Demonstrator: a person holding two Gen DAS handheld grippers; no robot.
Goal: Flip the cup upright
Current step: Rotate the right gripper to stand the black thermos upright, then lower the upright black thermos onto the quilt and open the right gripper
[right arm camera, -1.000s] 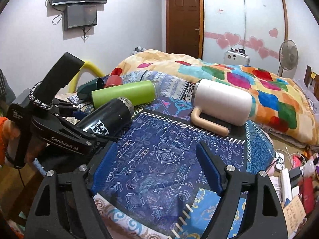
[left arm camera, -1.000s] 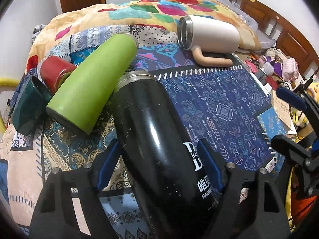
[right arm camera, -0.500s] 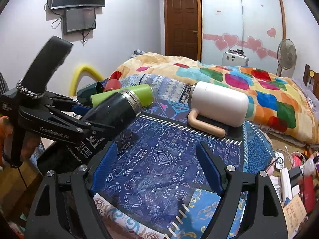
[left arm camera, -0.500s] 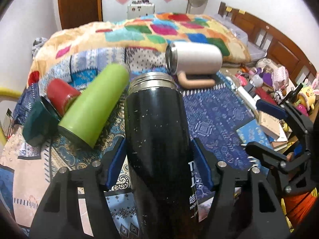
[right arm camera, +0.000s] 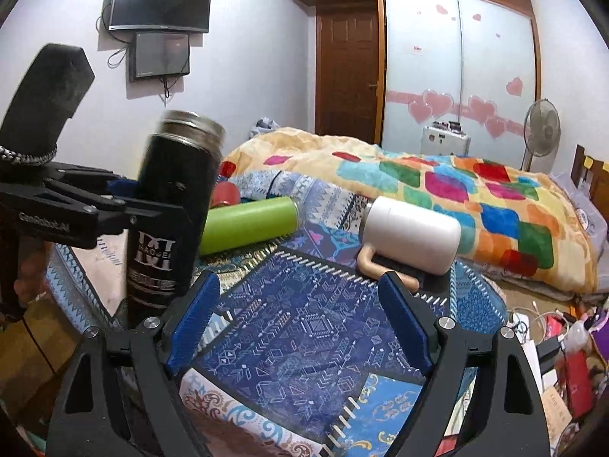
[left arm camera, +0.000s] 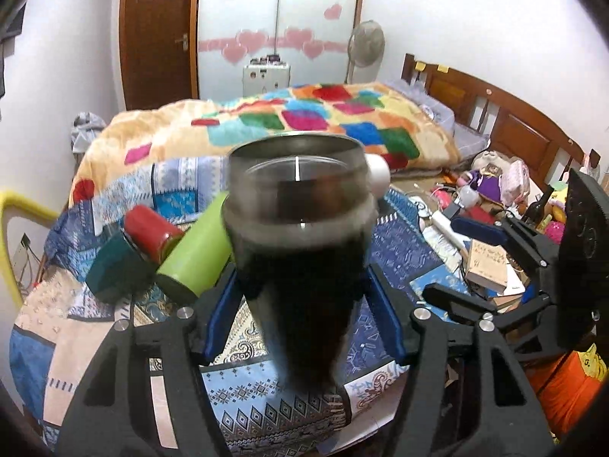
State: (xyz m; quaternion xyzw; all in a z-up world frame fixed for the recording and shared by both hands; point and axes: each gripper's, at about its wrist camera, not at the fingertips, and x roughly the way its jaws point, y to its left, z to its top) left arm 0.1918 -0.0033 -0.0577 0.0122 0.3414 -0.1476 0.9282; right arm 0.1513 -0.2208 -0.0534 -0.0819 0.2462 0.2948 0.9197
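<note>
Left wrist view: left gripper (left arm camera: 302,304) clamped on the black flask (left arm camera: 300,251), held near upright at frame centre.

Both blue pads press the flask's dark body from either side; its steel-rimmed open mouth faces up toward the lens, slightly blurred. In the right wrist view the same flask (right arm camera: 171,217) stands at left of frame, tilted a little, steel neck uppermost, gripped at mid-body by the left gripper (right arm camera: 125,205); whether its base touches the patterned cloth (right arm camera: 304,327) cannot be told. Right gripper (right arm camera: 300,323) is spread wide at lower centre, blue pads well apart, holding and touching nothing. Green flask (right arm camera: 251,221) and white mug (right arm camera: 413,234) lie on their sides behind.
</note>
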